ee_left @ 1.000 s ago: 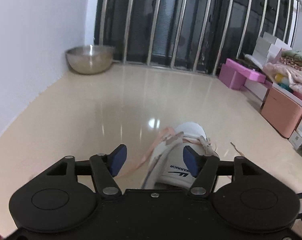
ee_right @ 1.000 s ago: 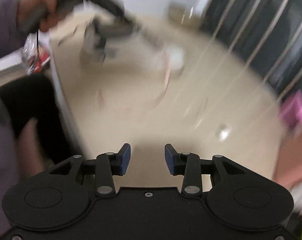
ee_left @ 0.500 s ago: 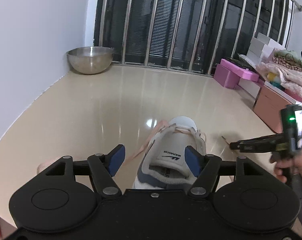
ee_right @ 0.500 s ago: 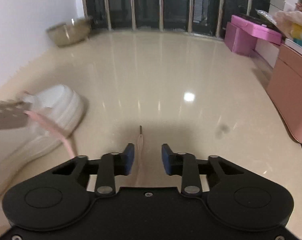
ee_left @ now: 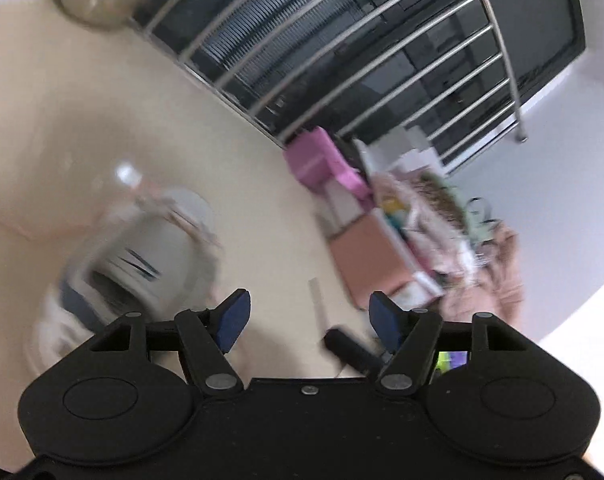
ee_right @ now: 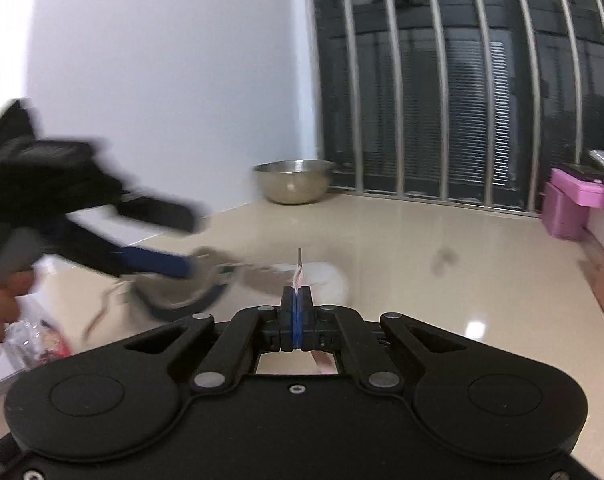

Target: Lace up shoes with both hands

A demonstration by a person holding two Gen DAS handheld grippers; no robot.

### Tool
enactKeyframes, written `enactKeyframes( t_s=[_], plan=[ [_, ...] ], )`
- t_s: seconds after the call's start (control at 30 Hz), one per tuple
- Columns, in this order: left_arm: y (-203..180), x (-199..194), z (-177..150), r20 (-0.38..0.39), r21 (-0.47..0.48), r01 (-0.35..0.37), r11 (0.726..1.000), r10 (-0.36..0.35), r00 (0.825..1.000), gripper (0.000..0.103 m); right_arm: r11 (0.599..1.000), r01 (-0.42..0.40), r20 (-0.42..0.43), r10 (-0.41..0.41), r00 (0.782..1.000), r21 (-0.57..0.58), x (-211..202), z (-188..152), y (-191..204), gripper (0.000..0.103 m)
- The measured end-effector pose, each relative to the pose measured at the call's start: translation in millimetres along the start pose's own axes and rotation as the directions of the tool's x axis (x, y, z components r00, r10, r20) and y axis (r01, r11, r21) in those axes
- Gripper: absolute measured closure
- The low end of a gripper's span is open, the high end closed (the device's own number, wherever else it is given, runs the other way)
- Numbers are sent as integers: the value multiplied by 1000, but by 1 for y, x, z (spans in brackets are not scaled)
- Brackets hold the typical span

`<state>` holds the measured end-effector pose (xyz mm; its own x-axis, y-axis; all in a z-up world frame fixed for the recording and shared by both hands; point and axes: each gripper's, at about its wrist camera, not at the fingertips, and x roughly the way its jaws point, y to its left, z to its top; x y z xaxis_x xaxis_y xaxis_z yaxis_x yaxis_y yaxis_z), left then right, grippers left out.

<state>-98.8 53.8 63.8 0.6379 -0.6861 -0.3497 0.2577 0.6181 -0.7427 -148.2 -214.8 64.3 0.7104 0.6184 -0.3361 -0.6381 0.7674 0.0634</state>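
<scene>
Right gripper (ee_right: 296, 304) clamped on pink lace (ee_right: 297, 278) near its dark tip, aglet poking up. Left gripper (ee_left: 308, 320) half open, empty, beside white shoe (ee_left: 149, 252) on floor (ee_right: 442, 248). Lace end secured; threading through eyelets apparently outstanding

Glossy beige floor (ee_right: 442, 248), white wall (ee_right: 161, 80), barred window (ee_right: 462, 80).
</scene>
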Motion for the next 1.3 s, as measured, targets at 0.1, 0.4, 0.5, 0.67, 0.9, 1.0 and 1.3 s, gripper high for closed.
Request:
enactKeyframes(
  t_s=[0.1, 0.4, 0.5, 0.67, 0.9, 1.0, 1.3],
  plan=[
    [3, 5, 2, -29, -28, 14, 1000, -15, 999, 64, 999, -50, 7, 50, 999, -13, -7, -1, 15, 103],
    [22, 0, -3, 5, -172, 42, 984, -42, 999, 102, 996, -85, 18, 85, 996, 12, -11, 0, 31, 99],
    [24, 0, -3, 14, -187, 50, 981, -48, 999, 102, 995, -80, 27, 79, 997, 66, -7, 3, 26, 89],
    [22, -3, -3, 21, -187, 67, 980, -64, 998, 102, 989, -91, 50, 86, 995, 118, 4, 9, 24, 83],
    [23, -12, 6, 49, -149, 4, 989, 4, 999, 59, 986, -74, 73, 64, 995, 149, 7, 5, 24, 103],
    [21, -25, 23, 92, -73, -87, 994, 94, 991, 47, 989, -48, 65, 39, 997, 138, 6, 4, 22, 103],
    [-6, 21, 40, 104, 612, -437, 660, 480, 871, 34, 994, 51, 65, -58, 996, 98, 16, 2, 11, 102]
  ],
)
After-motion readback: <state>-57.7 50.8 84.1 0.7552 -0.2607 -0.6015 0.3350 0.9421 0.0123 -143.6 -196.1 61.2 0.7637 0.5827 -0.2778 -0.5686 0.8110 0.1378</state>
